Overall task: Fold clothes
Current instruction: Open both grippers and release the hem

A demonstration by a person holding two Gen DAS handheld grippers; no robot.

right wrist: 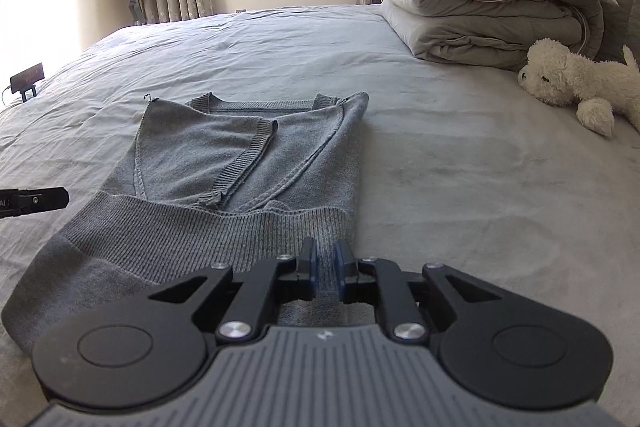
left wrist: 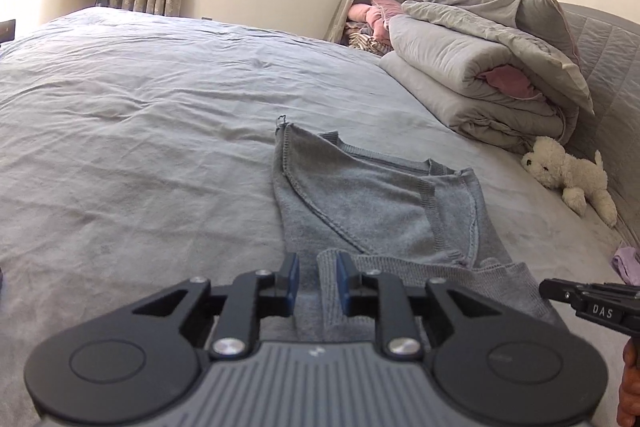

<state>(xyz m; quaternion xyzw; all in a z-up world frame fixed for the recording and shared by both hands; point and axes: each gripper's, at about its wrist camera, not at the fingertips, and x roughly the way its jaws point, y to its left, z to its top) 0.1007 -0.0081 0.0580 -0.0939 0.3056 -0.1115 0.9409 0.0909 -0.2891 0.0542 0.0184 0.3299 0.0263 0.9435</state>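
Sweater (right wrist: 224,163) of grey knit lies flat on the bed (left wrist: 120,131), near the front edge, with both sleeves already folded in across the chest so their ribbed cuffs cross toward the hem. That part of the fold looks done; what appears left is bringing the ribbed hem up toward the neckline, which sits at twelve o'clock in the right wrist view, and perhaps halving it again.

Its seams show raised stitching, so it may be inside out, and a loose thread sticks up at the far left shoulder. The fabric looks soft and limp, likely to sag if lifted by two points only.

Both tools sit at the hem, at six o'clock in each view. Left hand-held gripper (left wrist: 318,277) has its jaws narrowly apart with a pinch of hem standing between the blue pads, not visibly pressed. Right hand-held gripper (right wrist: 325,259) is narrower, straddling the hem's right corner, again with a sliver of gap showing.

A folded duvet (right wrist: 480,7) and plush toy (right wrist: 576,83) lie at two o'clock, well apart.
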